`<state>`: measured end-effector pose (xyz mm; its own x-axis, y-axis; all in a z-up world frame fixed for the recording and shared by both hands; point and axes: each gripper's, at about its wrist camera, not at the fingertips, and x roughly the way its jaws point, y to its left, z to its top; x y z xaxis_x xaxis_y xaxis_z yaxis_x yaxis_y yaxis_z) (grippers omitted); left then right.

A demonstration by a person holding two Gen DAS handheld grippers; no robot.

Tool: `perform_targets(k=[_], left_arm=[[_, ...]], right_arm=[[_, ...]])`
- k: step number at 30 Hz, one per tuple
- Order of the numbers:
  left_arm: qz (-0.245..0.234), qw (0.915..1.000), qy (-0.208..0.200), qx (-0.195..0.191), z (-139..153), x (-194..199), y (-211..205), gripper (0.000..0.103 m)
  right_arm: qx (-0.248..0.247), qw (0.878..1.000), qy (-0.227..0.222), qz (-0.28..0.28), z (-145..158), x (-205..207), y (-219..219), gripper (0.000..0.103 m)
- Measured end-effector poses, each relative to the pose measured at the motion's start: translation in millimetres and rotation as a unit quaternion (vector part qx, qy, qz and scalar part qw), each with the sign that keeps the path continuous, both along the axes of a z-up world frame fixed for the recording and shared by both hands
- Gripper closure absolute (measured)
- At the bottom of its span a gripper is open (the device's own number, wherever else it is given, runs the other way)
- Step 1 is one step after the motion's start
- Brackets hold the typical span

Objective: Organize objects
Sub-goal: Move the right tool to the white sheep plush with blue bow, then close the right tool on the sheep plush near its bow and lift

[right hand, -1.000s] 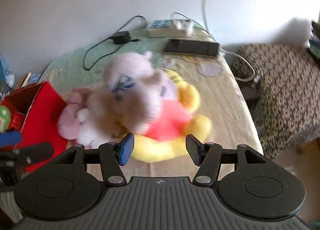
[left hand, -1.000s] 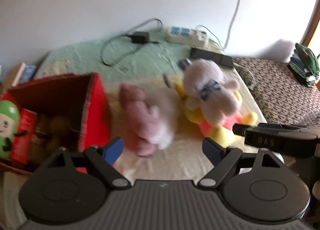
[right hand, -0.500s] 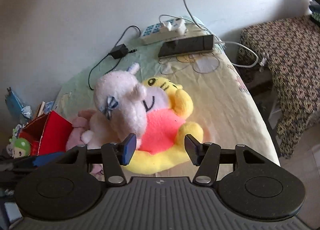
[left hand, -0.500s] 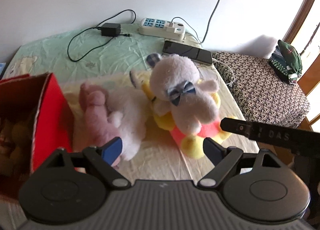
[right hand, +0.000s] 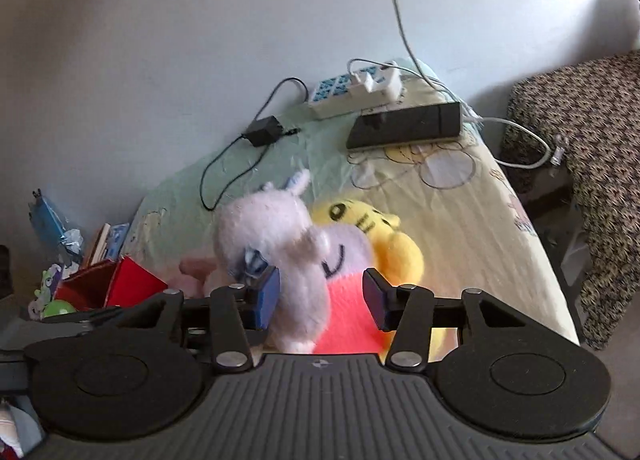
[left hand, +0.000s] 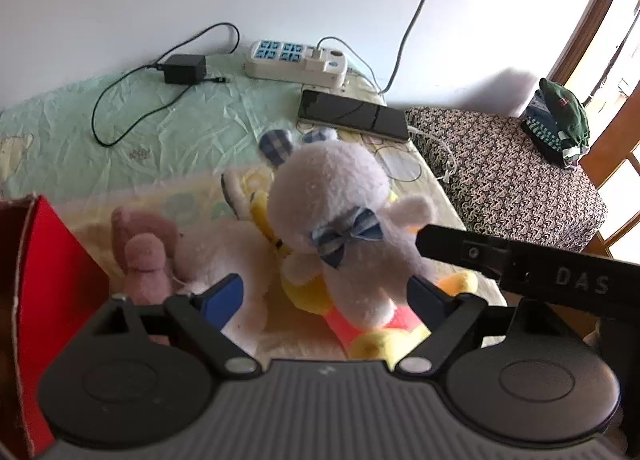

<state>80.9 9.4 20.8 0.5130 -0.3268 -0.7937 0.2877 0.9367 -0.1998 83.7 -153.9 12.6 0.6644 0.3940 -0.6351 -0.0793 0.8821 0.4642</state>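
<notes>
Right hand-held gripper [right hand: 320, 300] closing around white plush [right hand: 280, 256] | left hand-held gripper [left hand: 324, 296] released | bed [left hand: 160, 140], wall

Soft toys in pale pink, yellow and dusty rose on a mint and cream bedsheet

The pale pink plush [left hand: 344, 196] has blue checked ears and a blue checked bow [left hand: 346, 234]; the yellow tiger toy [right hand: 368, 232] under it has black stripes and a coral-red shirt. Beside them are a dusty-rose plush [left hand: 144, 256] and a red box [left hand: 52, 280]. The power strip [left hand: 294, 62] is white with blue sockets, the adapter [left hand: 184, 69] black, the cloth [left hand: 508, 176] brown-and-cream patterned.
</notes>
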Motion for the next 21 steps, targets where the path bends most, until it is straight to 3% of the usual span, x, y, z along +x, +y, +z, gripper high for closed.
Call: perform_targets(k=[11, 21], left_arm=[[-0.007, 0.9999, 0.011, 0.002, -15.2, 18.8, -7.9, 0.011], [-0.013, 0.9993, 0.021, -0.028, -19.8, 29.2, -6.2, 0.01]], right_arm=[[0.025, 0.999, 0.008, 0.022, -13.4, 29.1, 12.0, 0.051], [0.062, 0.998, 0.01, 0.02, -23.4, 38.9, 9.1, 0.048]])
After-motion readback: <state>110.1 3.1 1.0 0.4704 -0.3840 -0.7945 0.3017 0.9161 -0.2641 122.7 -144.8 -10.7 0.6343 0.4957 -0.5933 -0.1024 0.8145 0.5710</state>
